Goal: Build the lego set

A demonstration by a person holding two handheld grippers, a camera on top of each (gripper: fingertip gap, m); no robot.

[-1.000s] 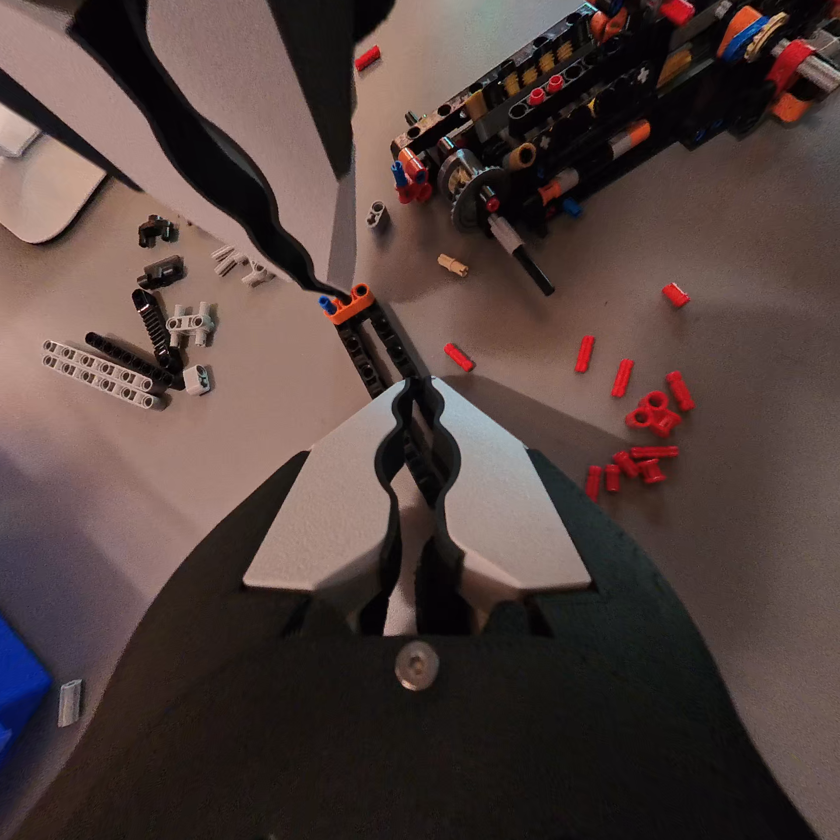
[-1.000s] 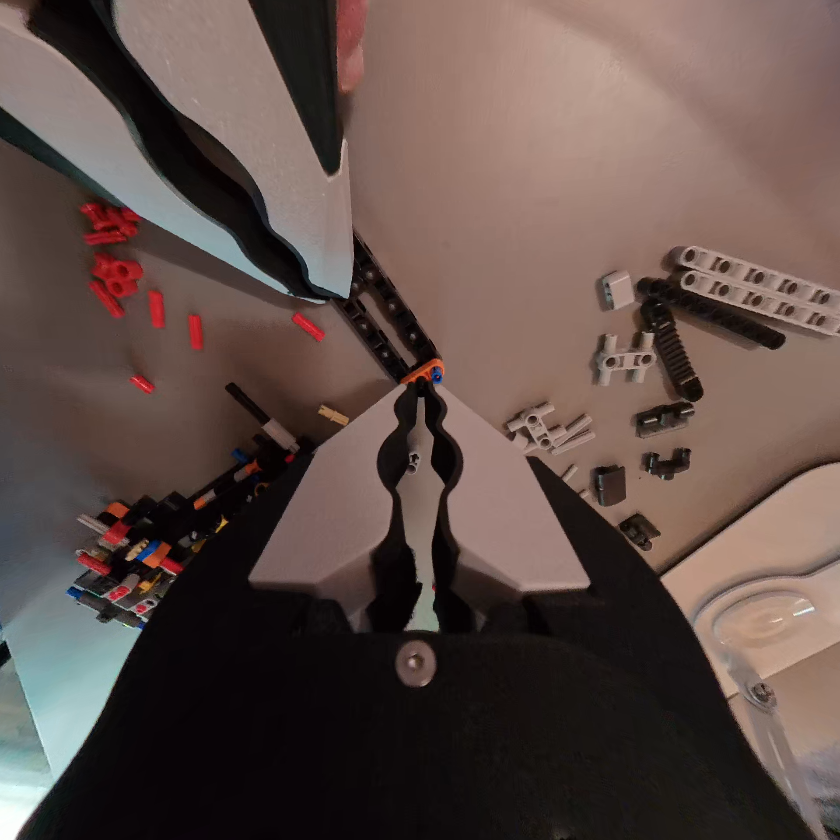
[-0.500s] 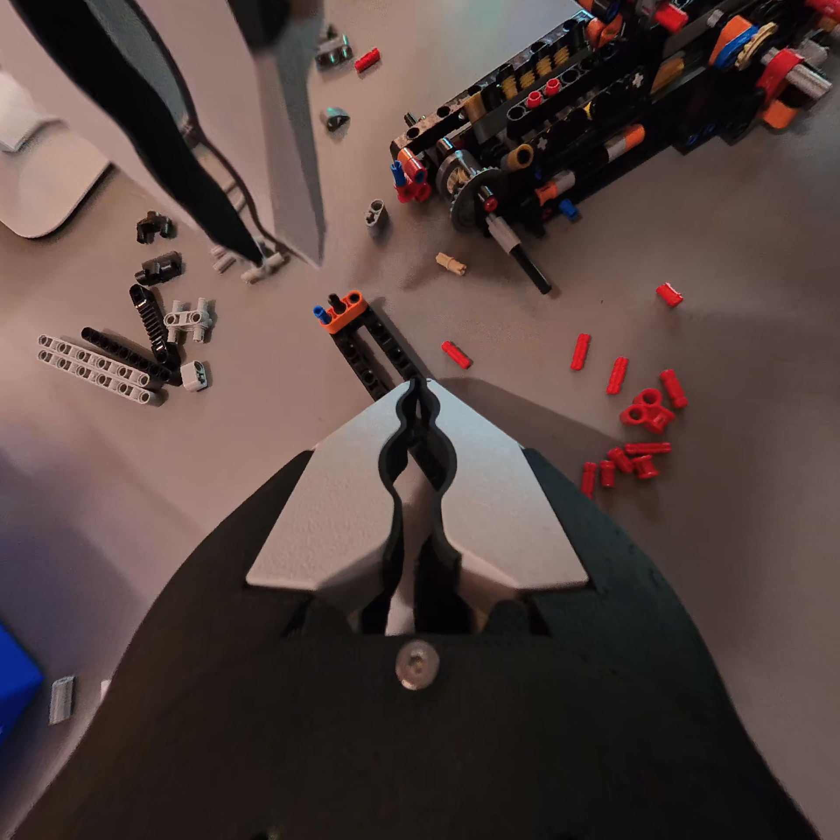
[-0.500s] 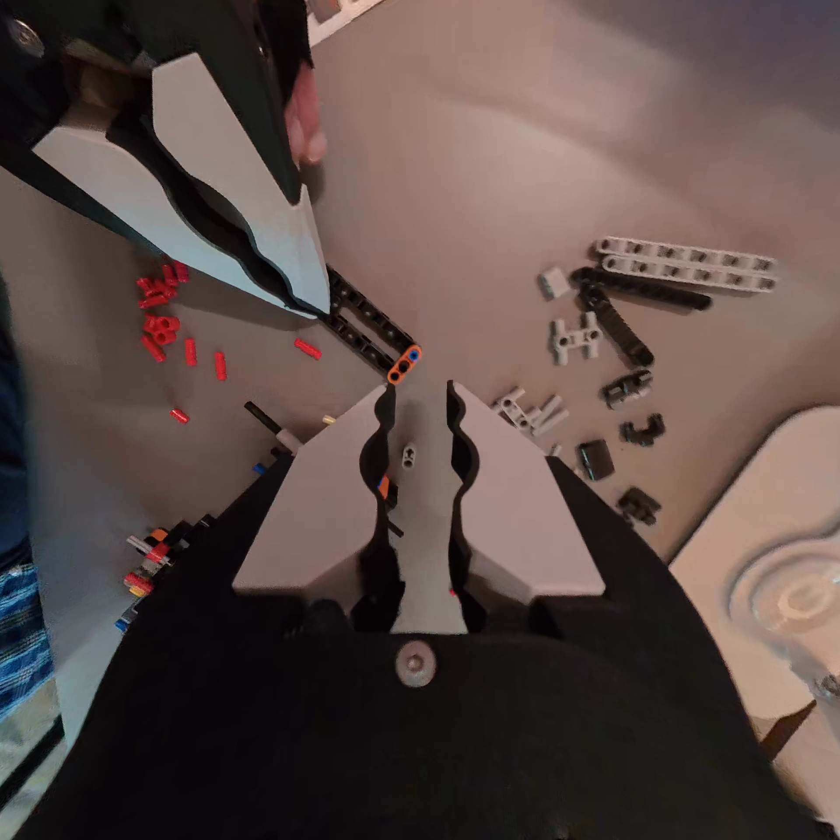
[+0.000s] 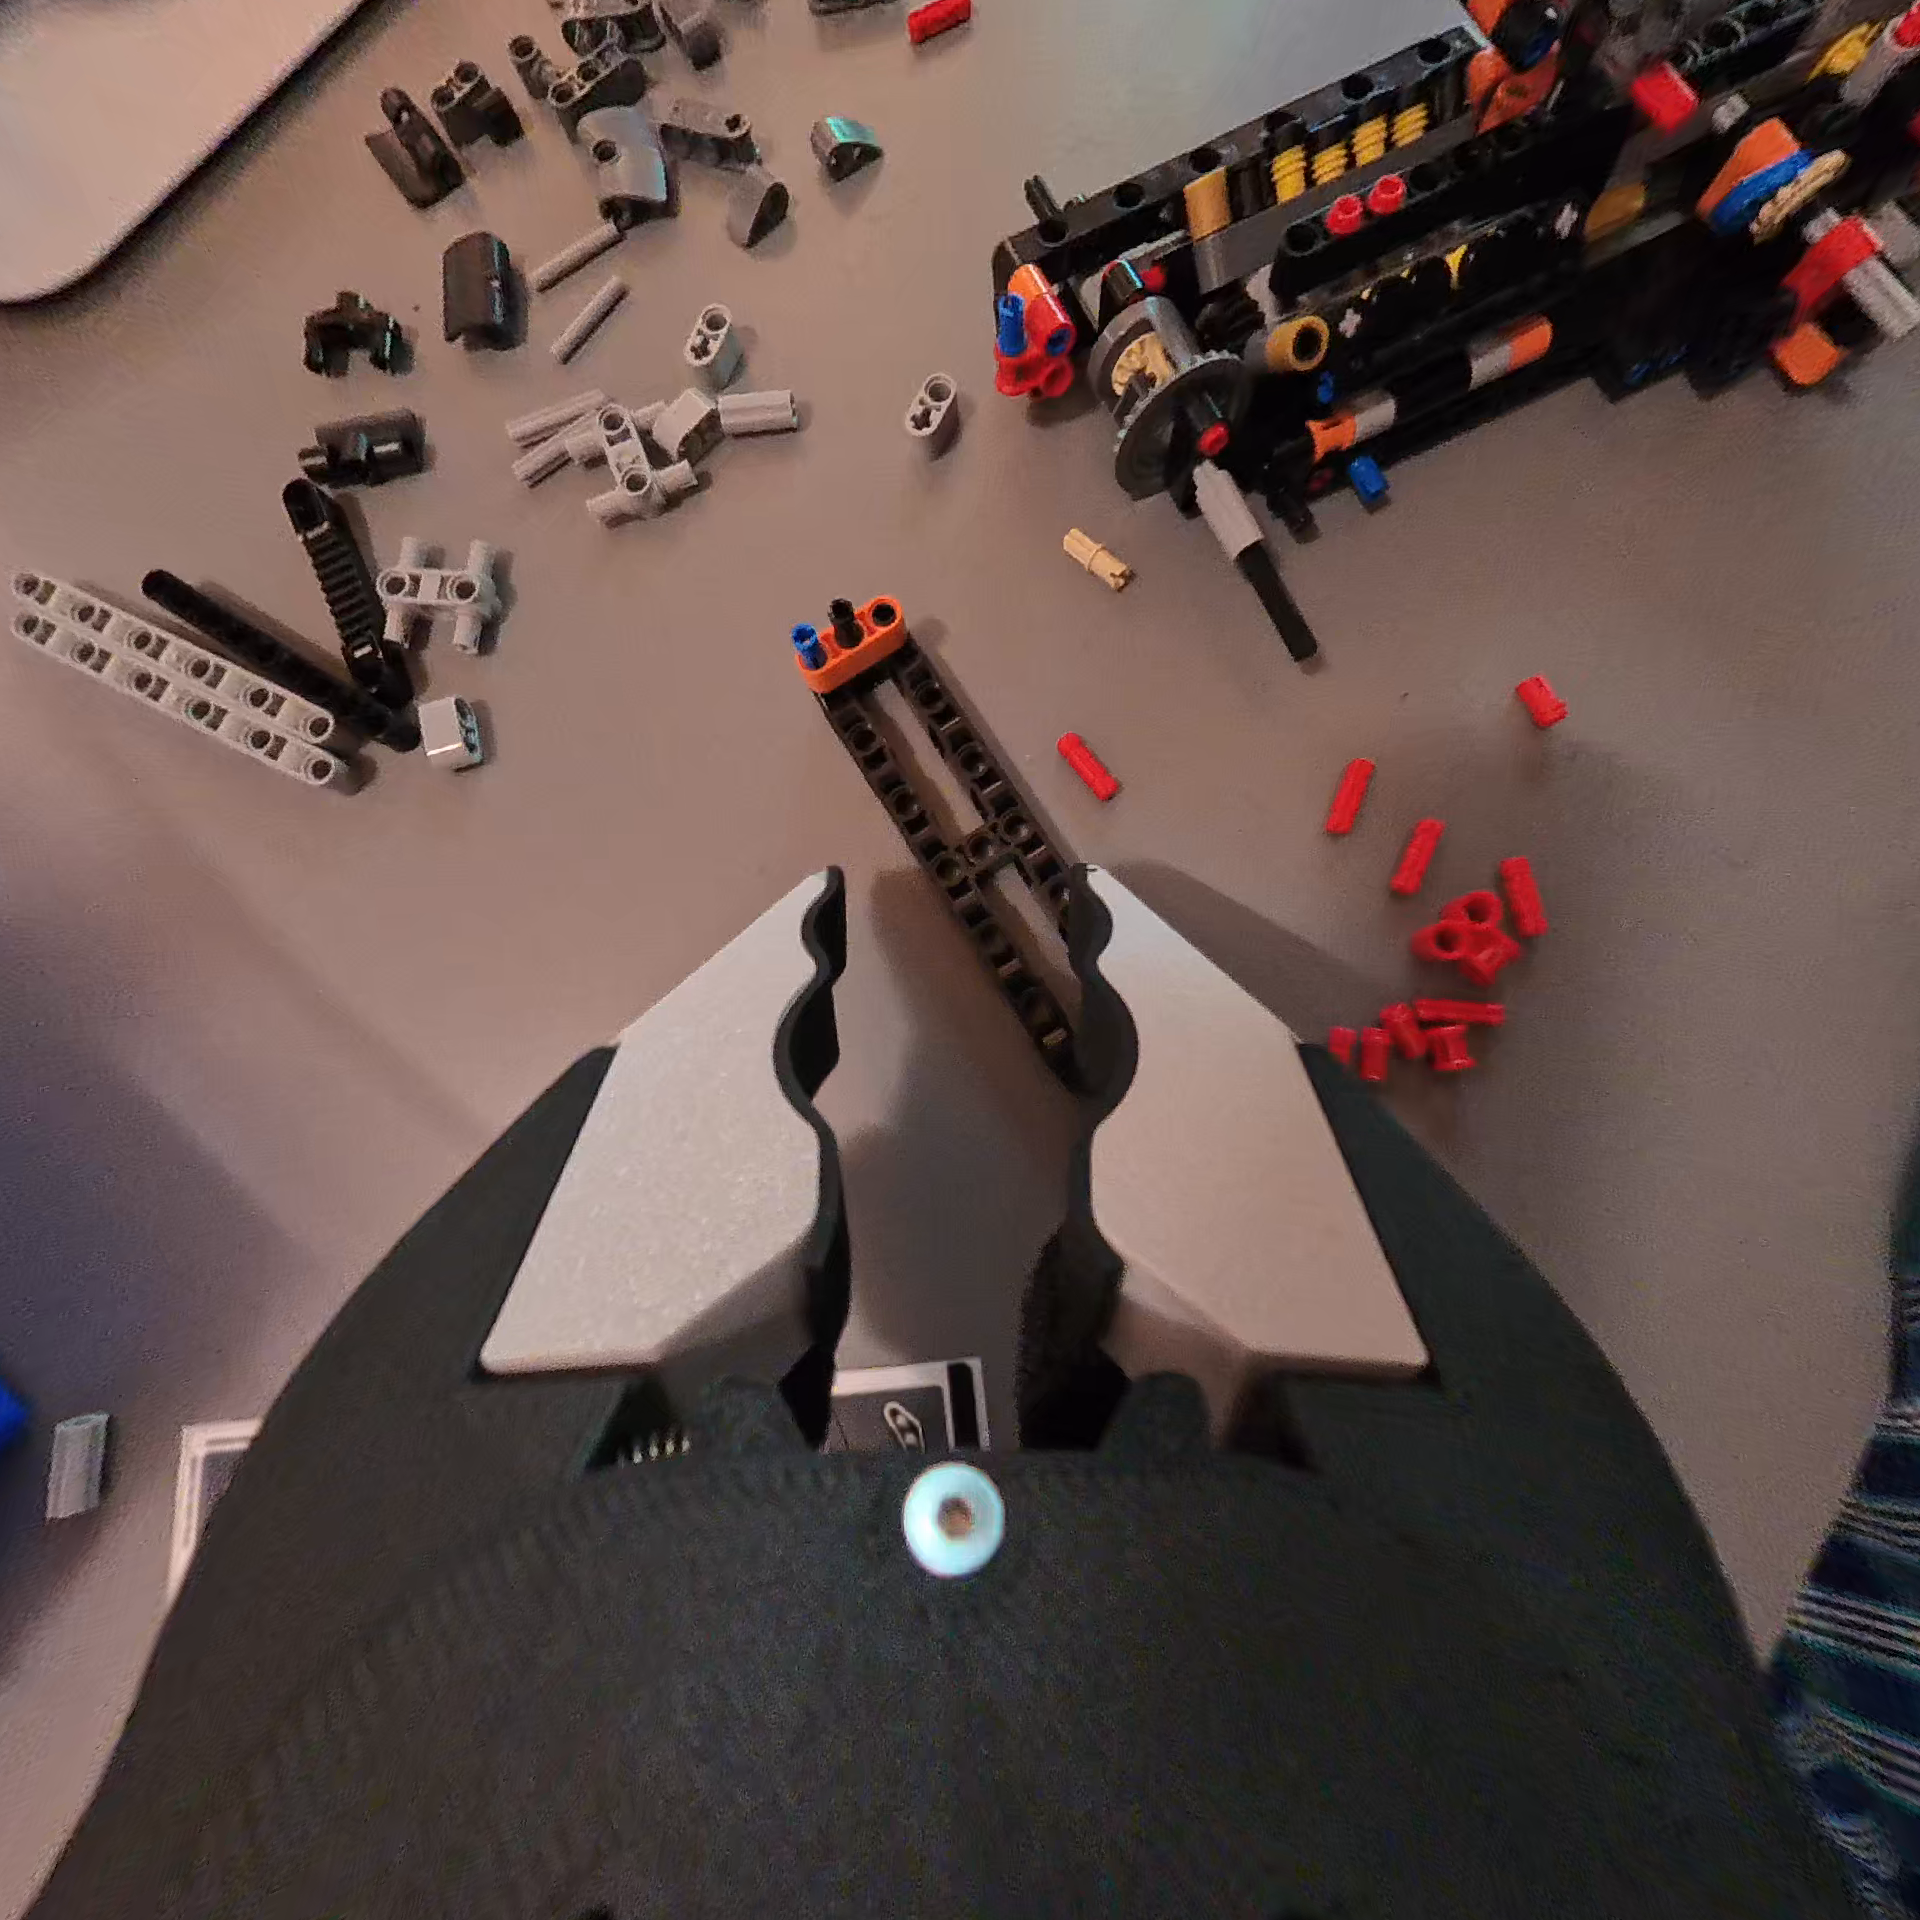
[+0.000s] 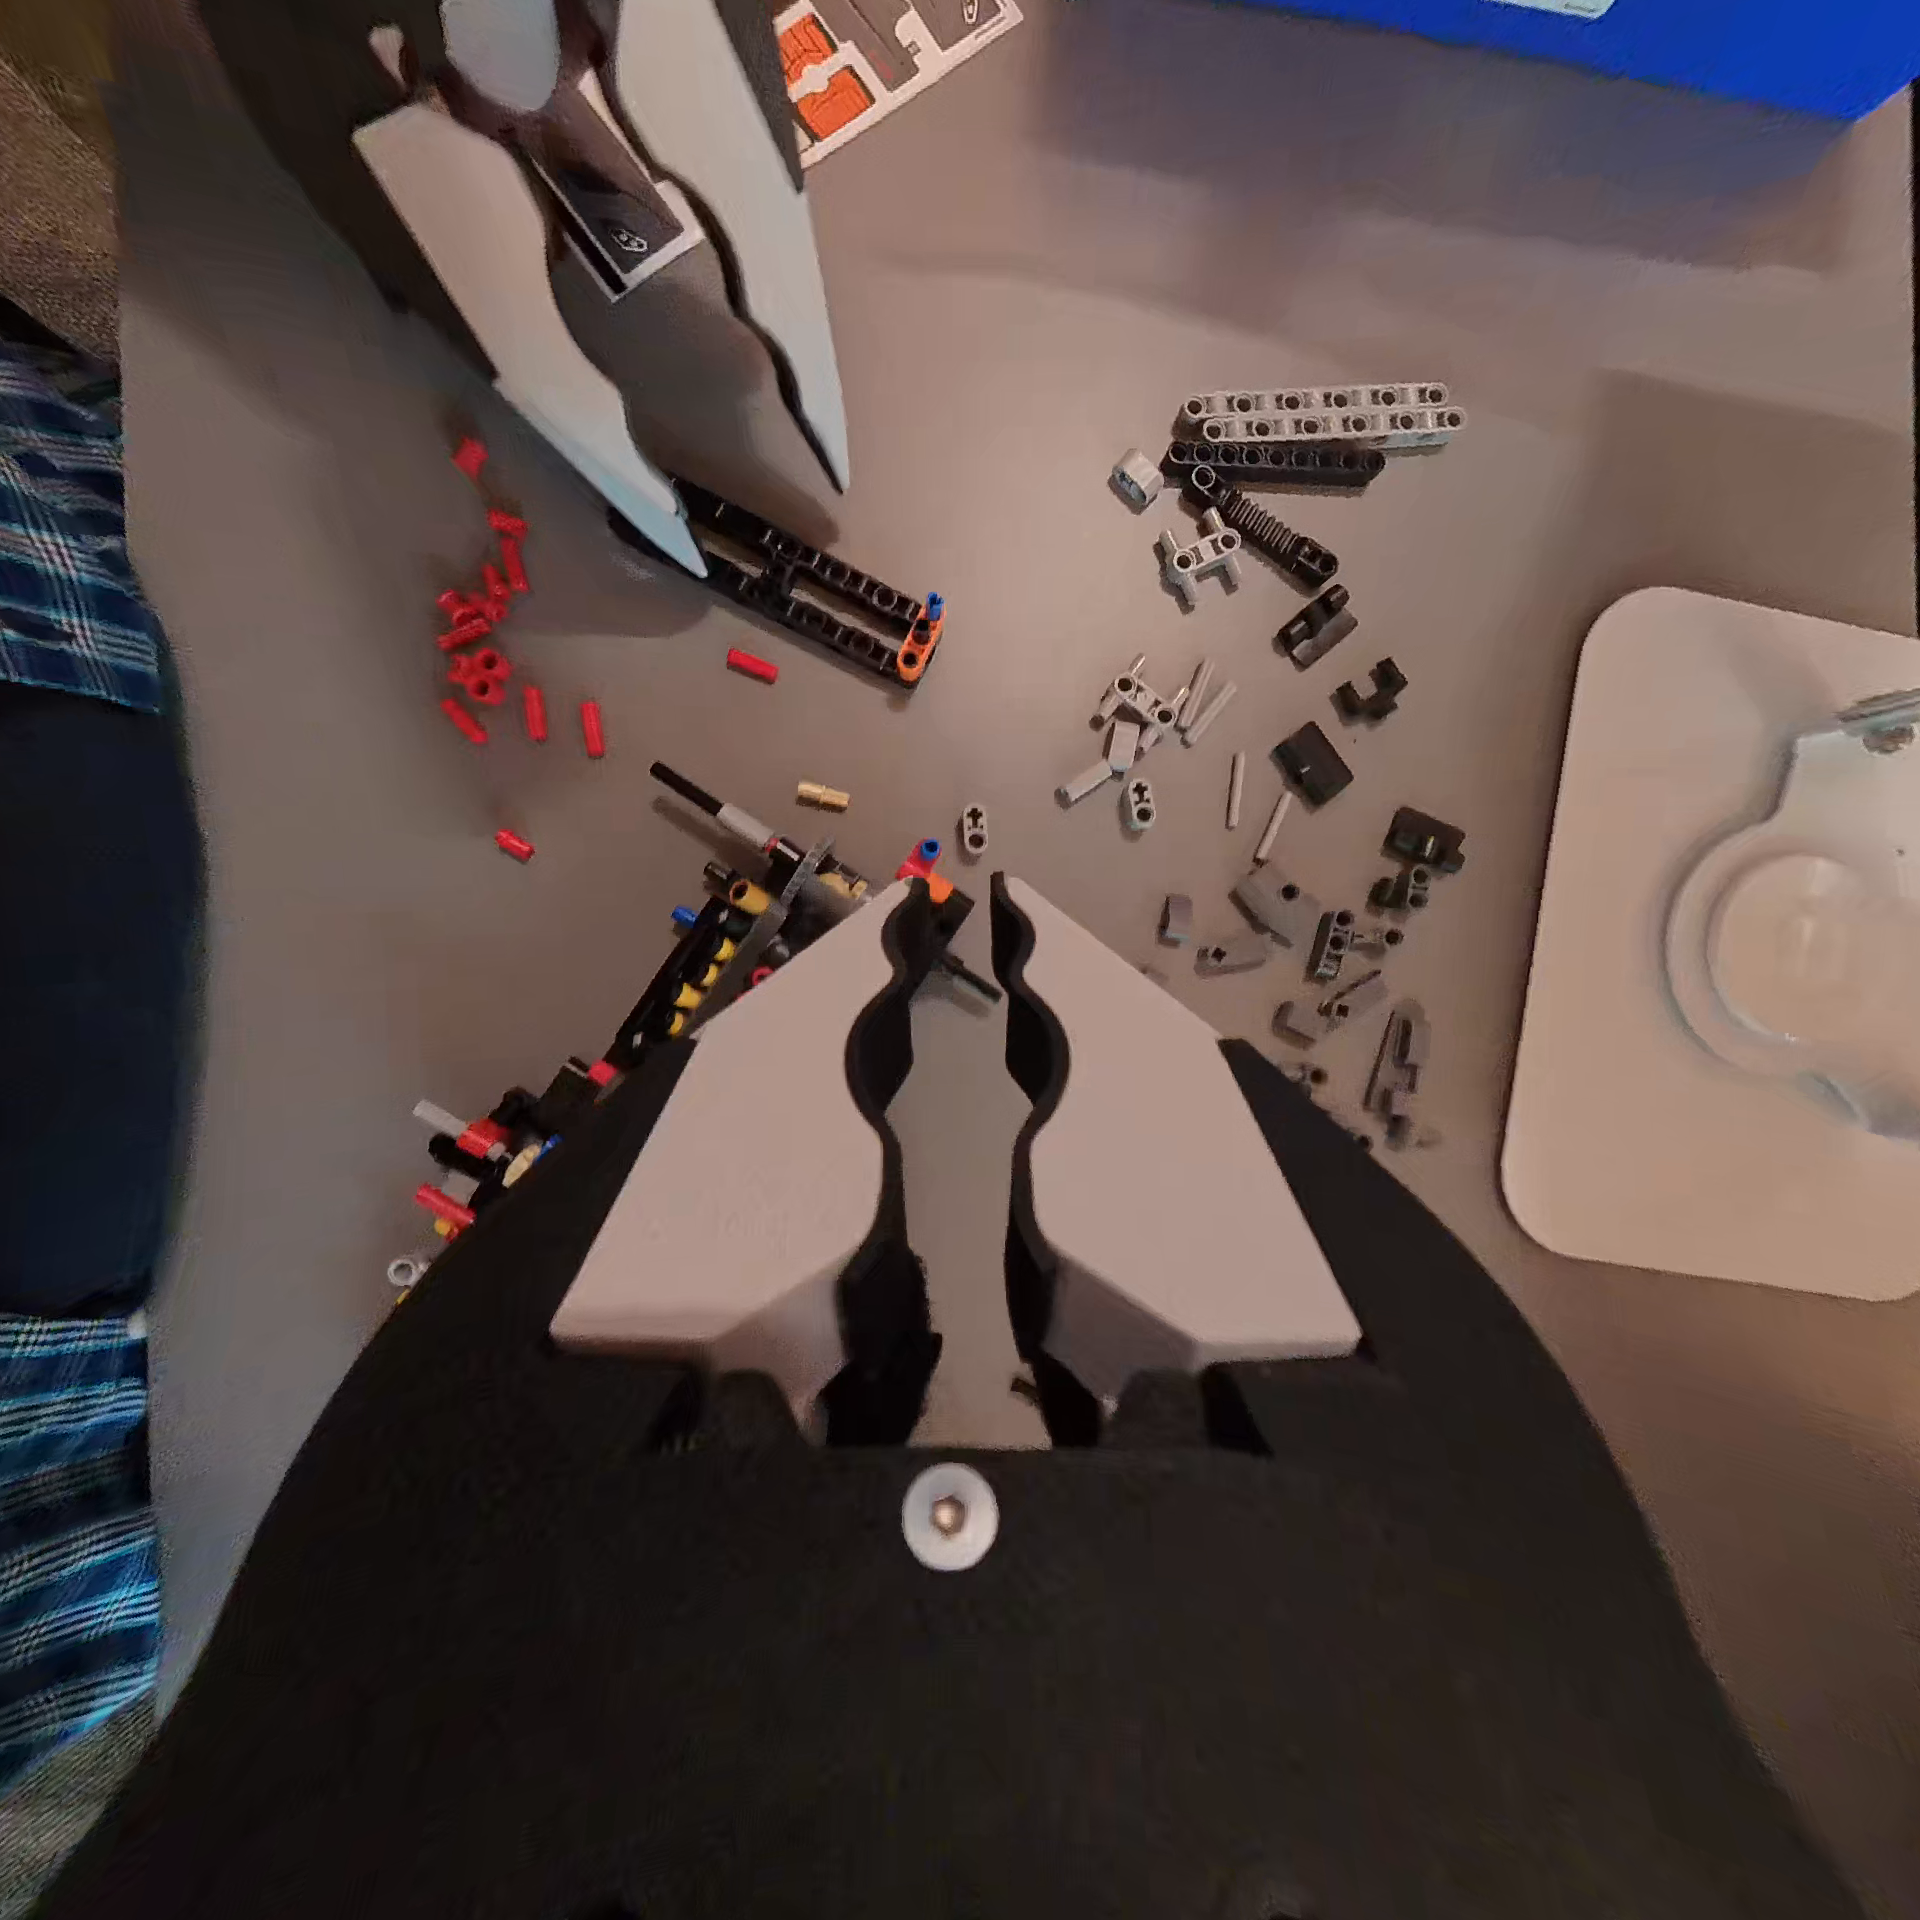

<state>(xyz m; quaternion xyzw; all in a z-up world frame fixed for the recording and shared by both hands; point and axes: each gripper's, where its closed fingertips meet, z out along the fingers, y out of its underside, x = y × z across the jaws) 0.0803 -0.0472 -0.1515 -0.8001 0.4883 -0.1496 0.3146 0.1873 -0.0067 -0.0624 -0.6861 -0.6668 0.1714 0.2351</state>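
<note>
A long black lego frame [image 5: 961, 831] lies flat on the grey table, with an orange beam [image 5: 854, 649], a blue pin and a black pin at its far end. My left gripper [image 5: 961, 883] is open, and the frame's near end sits against the inner side of its right finger. In the right wrist view the frame [image 6: 821, 603] lies far ahead under the left gripper [image 6: 764, 514]. My right gripper [image 6: 956, 888] is open and empty, hovering over the end of the big black lego model [image 6: 707, 966], which also shows in the left wrist view [image 5: 1455, 260].
Loose red pins [image 5: 1455, 935] lie right of the frame. Grey and black beams [image 5: 166, 675] and several small grey and black parts [image 5: 623, 447] lie to the left. A white tray [image 6: 1714, 935], a sticker sheet [image 6: 883, 62] and a blue box [image 6: 1558, 42] border the area.
Both grippers have opened. The left one let go of the black frame, which now lies on the table. The right one left the orange end and pulled back over the big model.
</note>
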